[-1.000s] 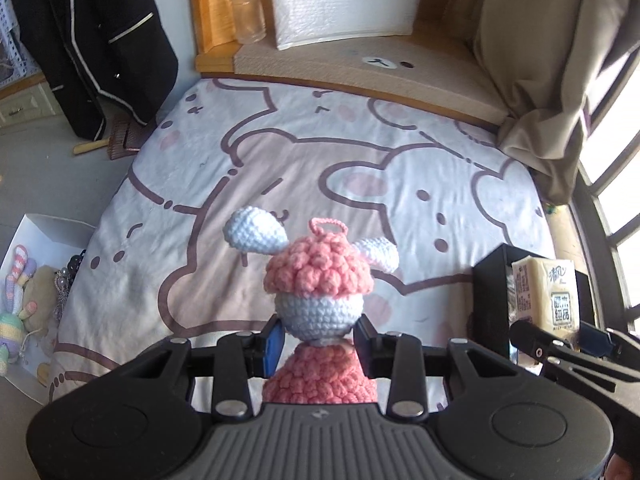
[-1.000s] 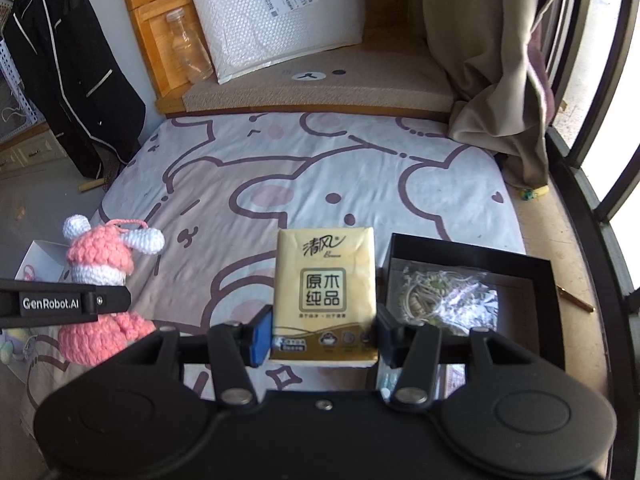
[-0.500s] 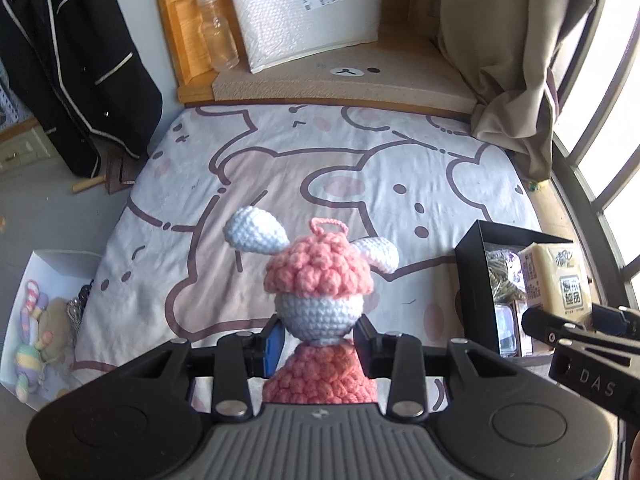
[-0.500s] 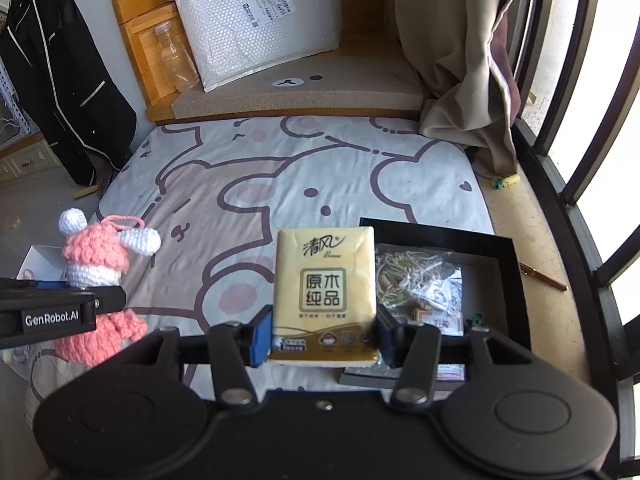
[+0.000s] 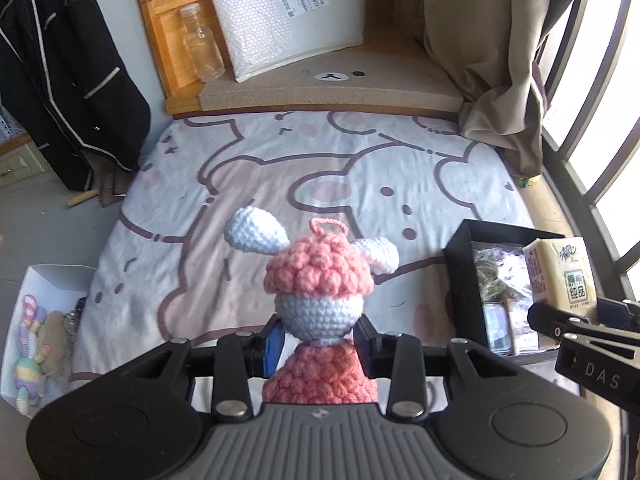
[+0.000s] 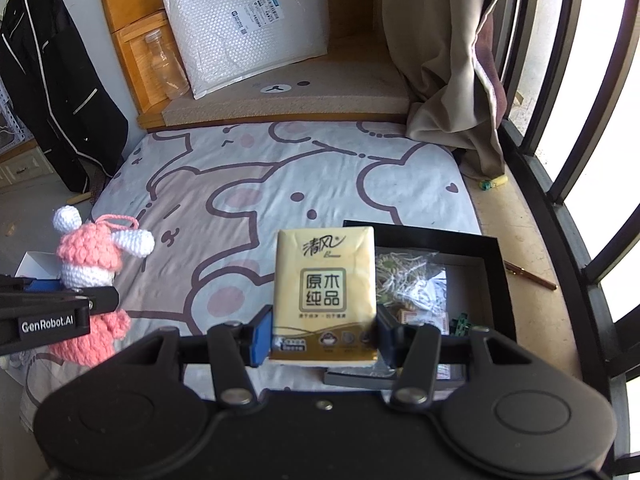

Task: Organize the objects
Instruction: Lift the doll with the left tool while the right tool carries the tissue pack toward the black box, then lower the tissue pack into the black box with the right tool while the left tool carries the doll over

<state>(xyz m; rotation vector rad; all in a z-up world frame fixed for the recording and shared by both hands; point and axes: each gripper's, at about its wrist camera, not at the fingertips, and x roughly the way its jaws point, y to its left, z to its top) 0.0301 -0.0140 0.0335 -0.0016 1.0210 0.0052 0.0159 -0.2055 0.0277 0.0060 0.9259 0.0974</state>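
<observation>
Left wrist view: the left gripper is clenched on a crocheted doll, its blue-padded fingers pressing either side of the doll's pale neck, just above the pink skirt. The doll stands upright in the grip, pink cap and white ears on top, held above a bear-print blanket. To the right lies a black box on the blanket's edge, with crinkled packets inside. Over that box the right gripper holds a yellow tissue pack. At the left edge, on the floor, a white box holds soft toys. Behind the blanket sit a tan cushion, a bubble-wrap parcel and a clear bottle; a black jacket hangs at left and a beige curtain at right.

Right wrist view: the right gripper grasps the tissue pack by its lower sides, upright, printed face toward the camera. The pack hangs above the near left corner of the black box, whose contents show beside it. At far left the left gripper holds the doll above the blanket's left edge, well apart from the box. The parcel, bottle, curtain and jacket line the back.
</observation>
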